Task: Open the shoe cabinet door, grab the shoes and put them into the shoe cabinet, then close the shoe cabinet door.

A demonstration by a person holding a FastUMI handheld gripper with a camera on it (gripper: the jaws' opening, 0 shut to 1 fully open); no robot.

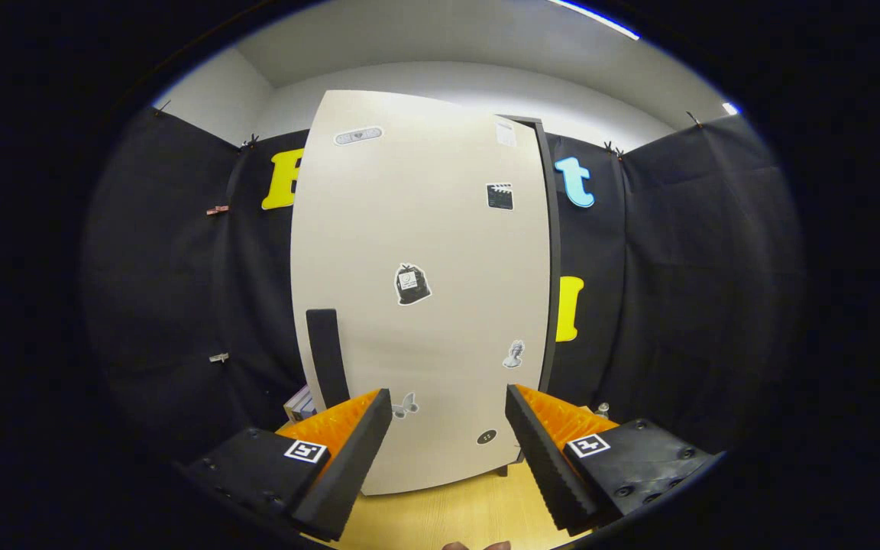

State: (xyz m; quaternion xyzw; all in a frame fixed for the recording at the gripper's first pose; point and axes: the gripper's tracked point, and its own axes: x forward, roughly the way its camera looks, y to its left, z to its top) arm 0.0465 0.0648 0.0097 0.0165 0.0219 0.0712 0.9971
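My one camera rides on me and looks forward along my two fingers (367, 451), whose black pads with orange backs rise at the bottom of the view, spread apart with nothing between them. My gripper (449, 409) faces the cabinet door (421, 290) nearly square on and from close: the pale panel stands just ahead of the fingertips and takes up the middle of the view. The view is pitched slightly up, so the ceiling (448, 38) shows above the door's top edge, and the wooden surface (448, 508) shows below, between my fingers. The fisheye lens bows the door's edges outward. The booth wall (677, 290) flanks both sides.
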